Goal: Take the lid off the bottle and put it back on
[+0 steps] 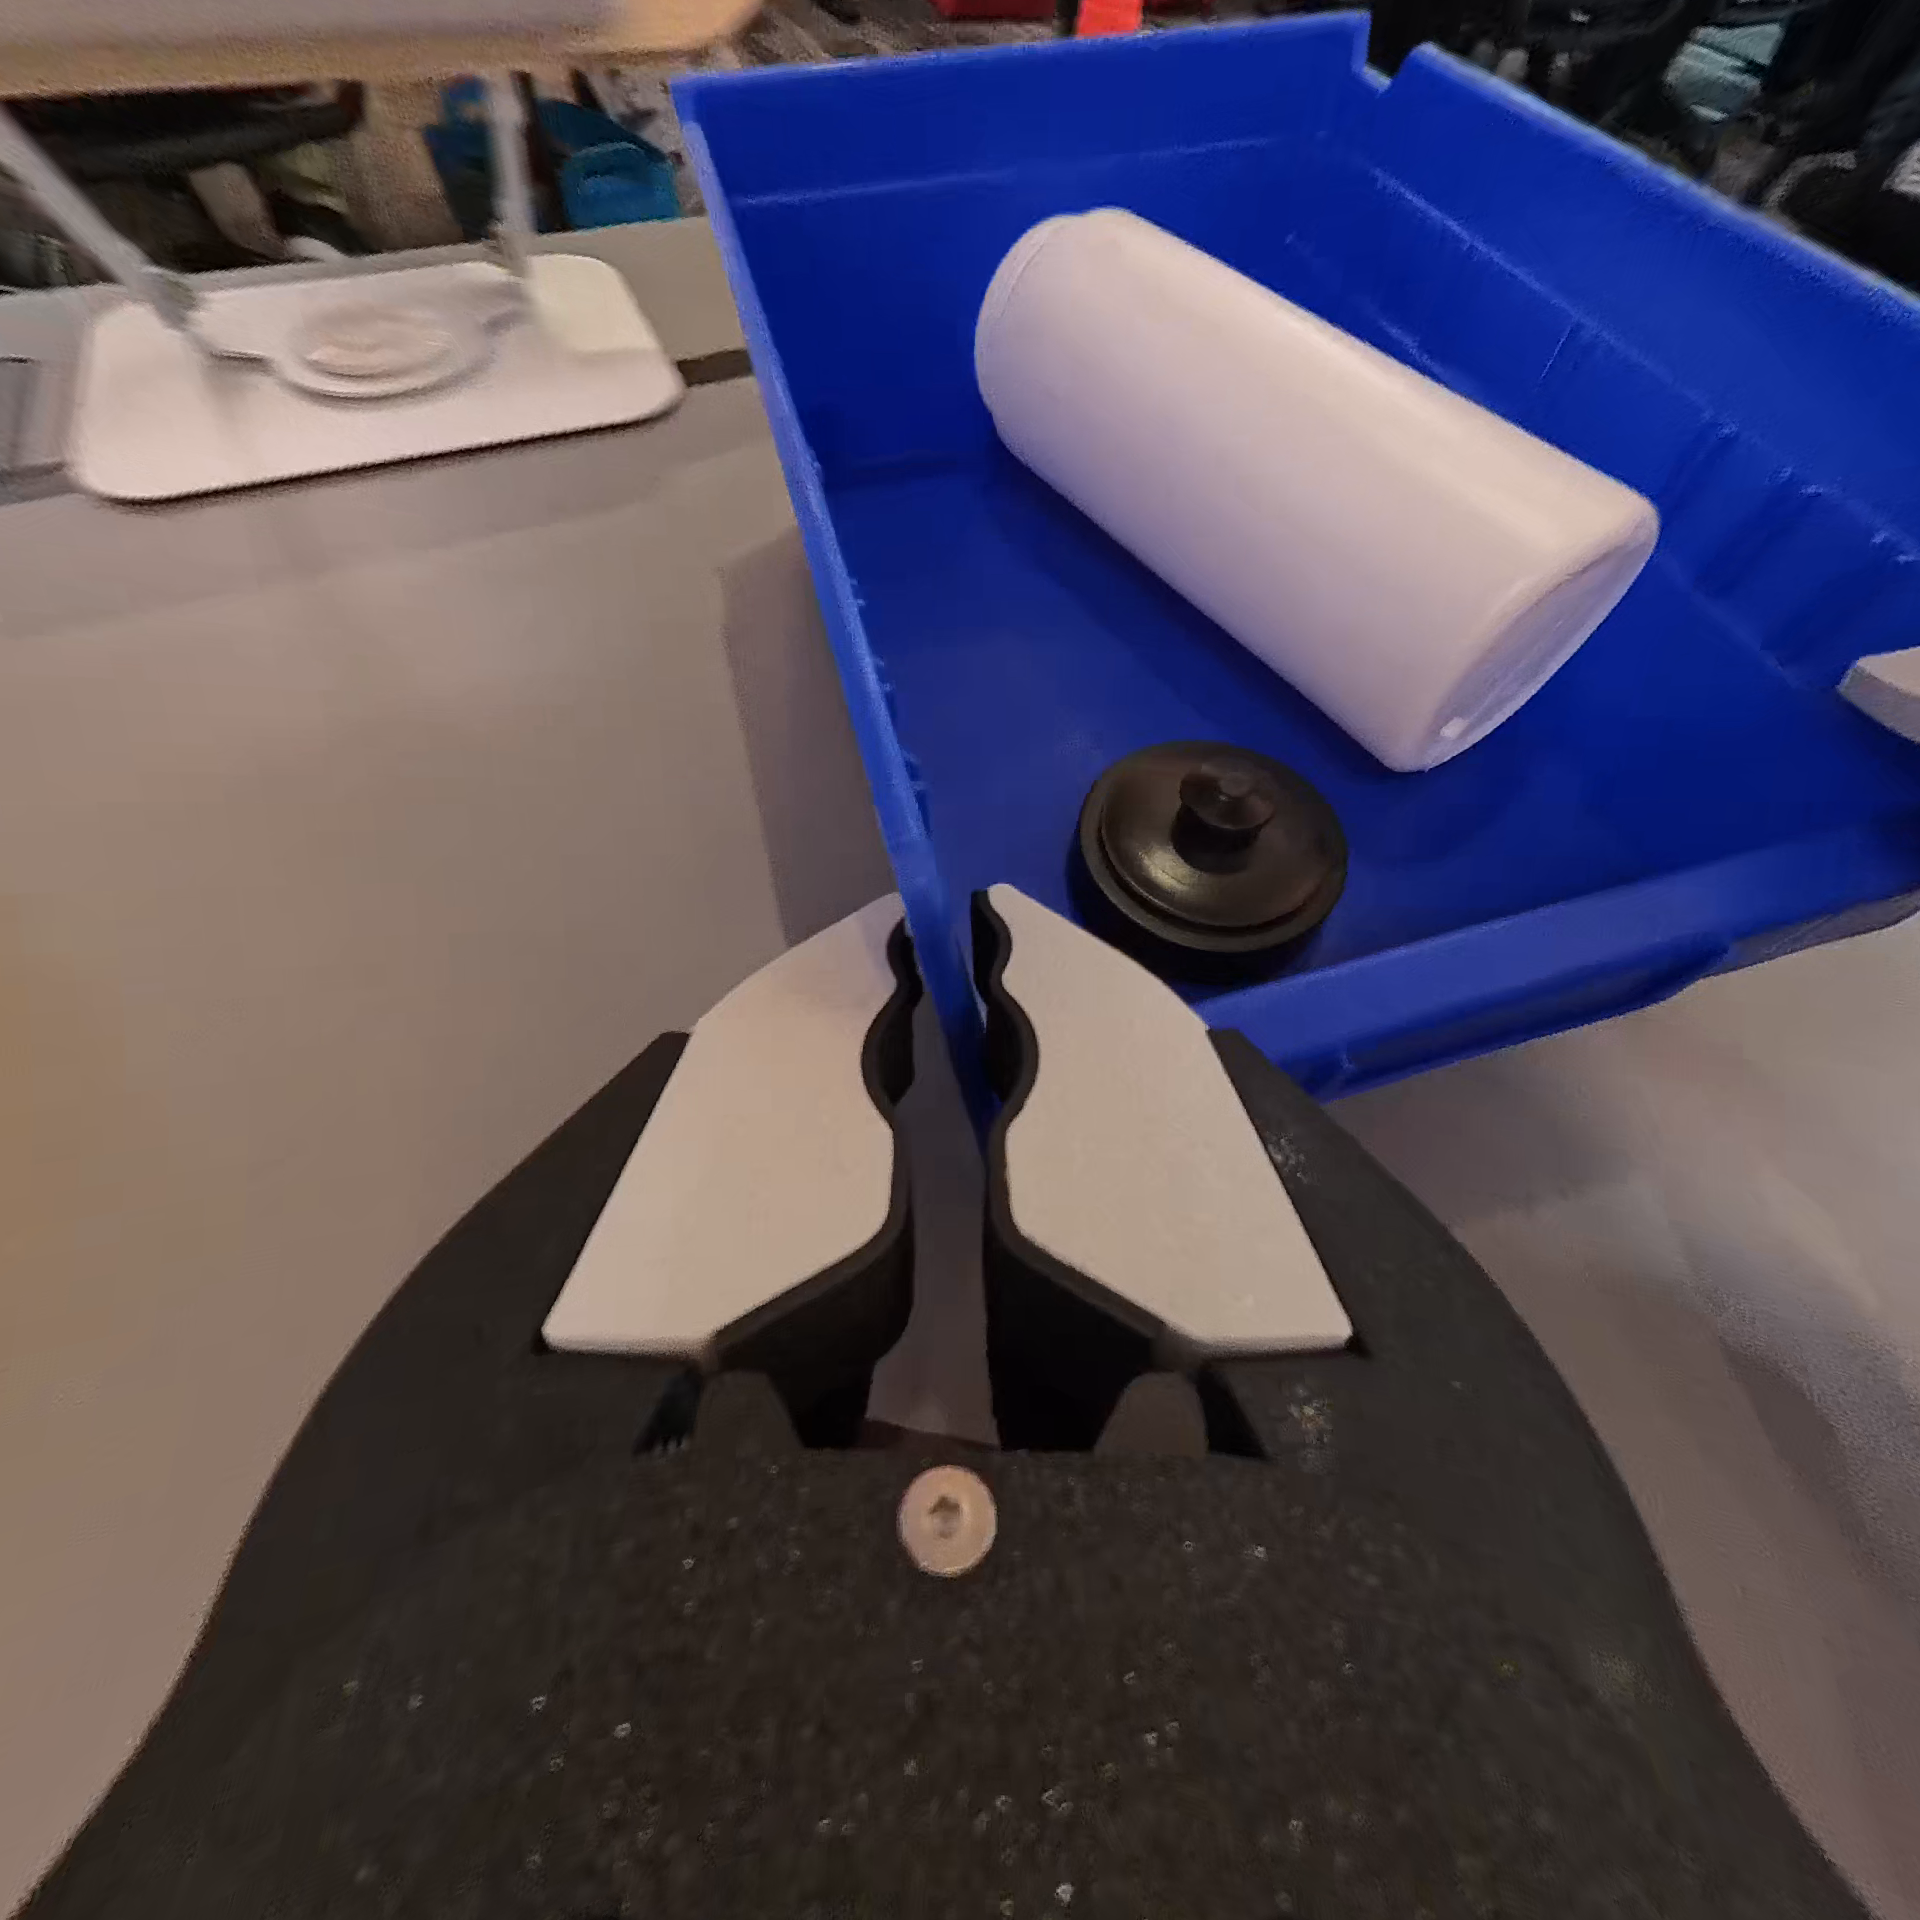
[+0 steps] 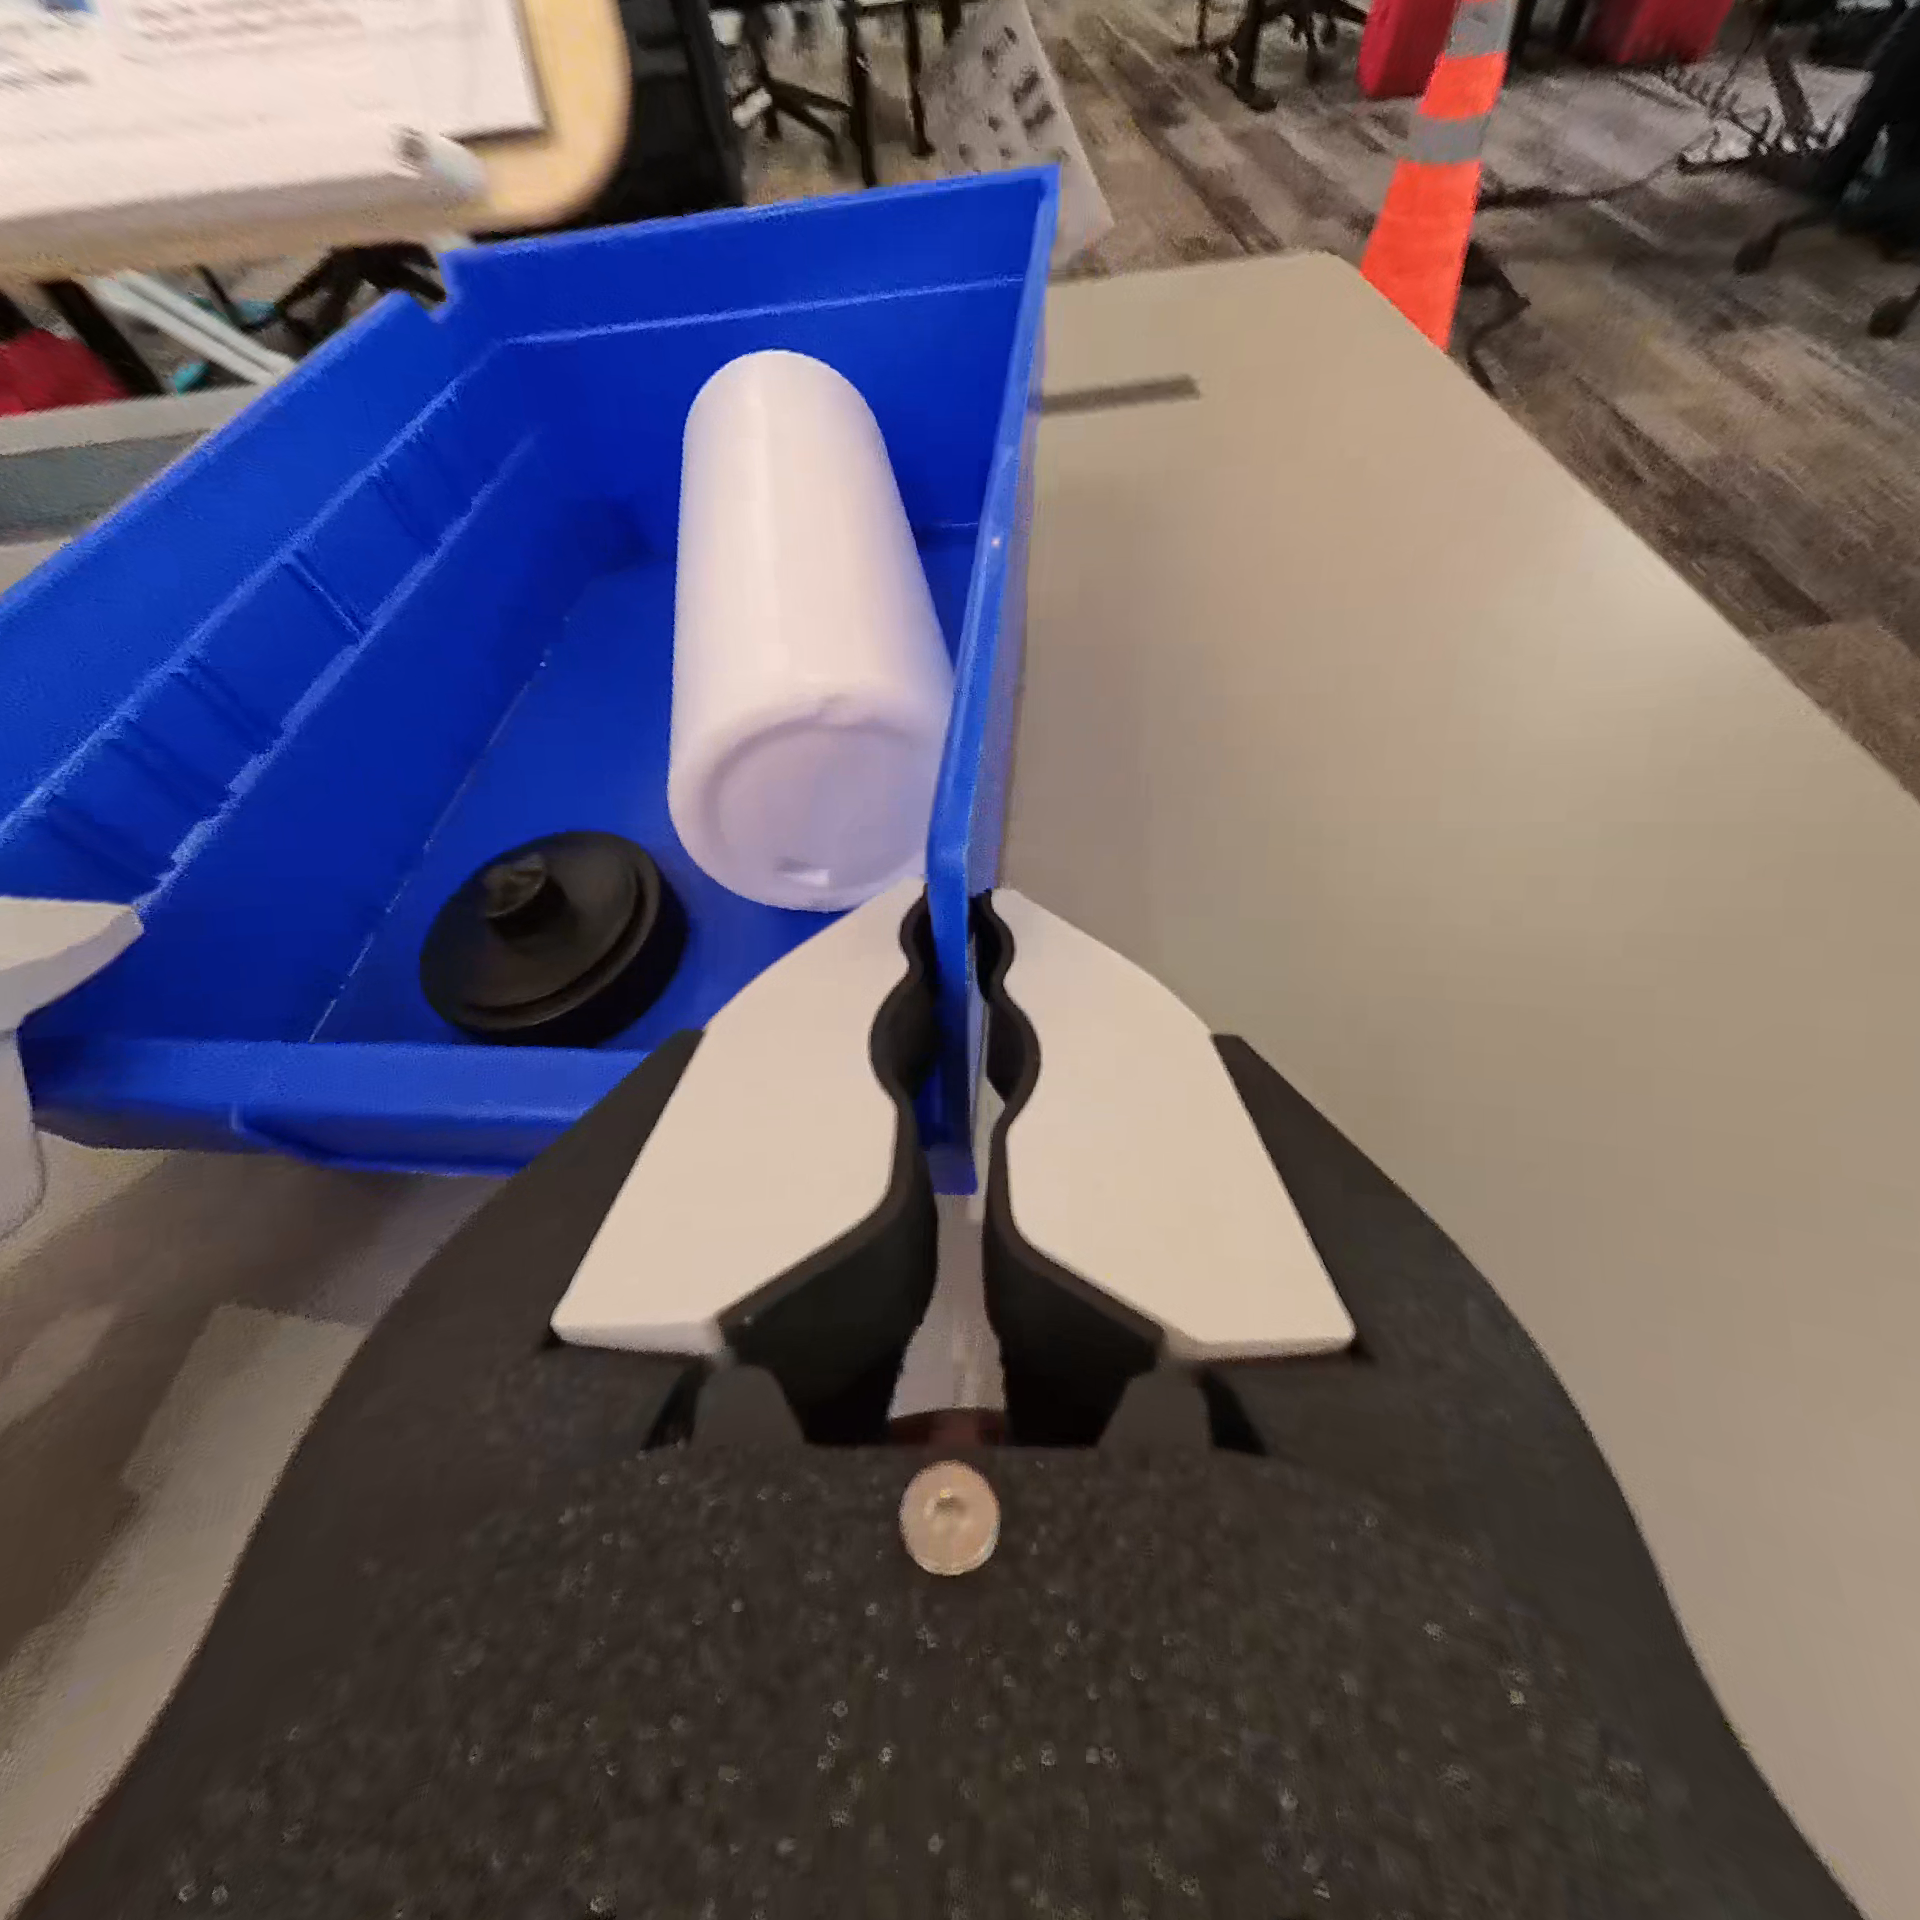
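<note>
A white bottle lies on its side inside a blue bin, its base toward me. A black round lid lies loose on the bin floor beside it. My left gripper is shut on the bin's left side wall near the front corner. My right gripper is shut on the bin's right side wall. The bottle and the lid also show in the right wrist view. The bin looks tilted and lifted off the grey table.
A white tray with a clear round dish sits on the table at the far left. An orange cone stands on the floor beyond the table's far right edge. Chairs and desks fill the background.
</note>
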A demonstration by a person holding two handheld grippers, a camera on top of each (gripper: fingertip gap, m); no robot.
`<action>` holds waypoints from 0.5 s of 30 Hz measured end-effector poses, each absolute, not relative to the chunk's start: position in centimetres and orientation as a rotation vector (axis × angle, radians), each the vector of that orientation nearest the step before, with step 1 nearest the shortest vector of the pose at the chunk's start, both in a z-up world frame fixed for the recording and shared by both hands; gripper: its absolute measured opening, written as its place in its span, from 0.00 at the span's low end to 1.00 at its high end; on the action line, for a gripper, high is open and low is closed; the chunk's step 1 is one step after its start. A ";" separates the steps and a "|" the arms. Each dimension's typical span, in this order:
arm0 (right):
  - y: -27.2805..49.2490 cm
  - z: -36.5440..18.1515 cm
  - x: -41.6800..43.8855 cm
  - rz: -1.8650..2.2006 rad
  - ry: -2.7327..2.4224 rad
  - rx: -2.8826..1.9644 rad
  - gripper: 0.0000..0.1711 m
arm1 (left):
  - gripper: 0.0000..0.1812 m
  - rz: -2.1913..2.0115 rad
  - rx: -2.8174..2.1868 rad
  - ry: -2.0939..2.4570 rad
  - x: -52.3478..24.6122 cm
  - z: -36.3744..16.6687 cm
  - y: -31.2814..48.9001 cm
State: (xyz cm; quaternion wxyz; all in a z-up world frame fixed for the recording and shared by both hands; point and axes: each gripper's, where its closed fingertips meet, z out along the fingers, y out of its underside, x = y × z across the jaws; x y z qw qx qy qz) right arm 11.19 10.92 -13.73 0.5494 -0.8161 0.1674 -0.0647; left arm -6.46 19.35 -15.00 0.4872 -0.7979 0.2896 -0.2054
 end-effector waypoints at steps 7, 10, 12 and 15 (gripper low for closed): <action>17.3 -13.0 0.0 -0.062 0.189 -1.926 0.03 | 0.03 -0.312 -1.983 0.533 -19.0 -14.6 22.6; 19.0 -14.4 -3.5 -0.039 0.128 -1.966 0.03 | 0.03 -0.256 -2.023 0.489 -22.4 -15.1 23.2; 19.6 -15.6 -5.1 -0.015 0.074 -2.002 0.03 | 0.03 -0.238 -2.052 0.447 -24.0 -15.9 23.6; 20.1 -16.5 -6.5 0.008 0.011 -2.002 0.04 | 0.04 -0.253 -2.056 0.441 -24.8 -16.5 23.5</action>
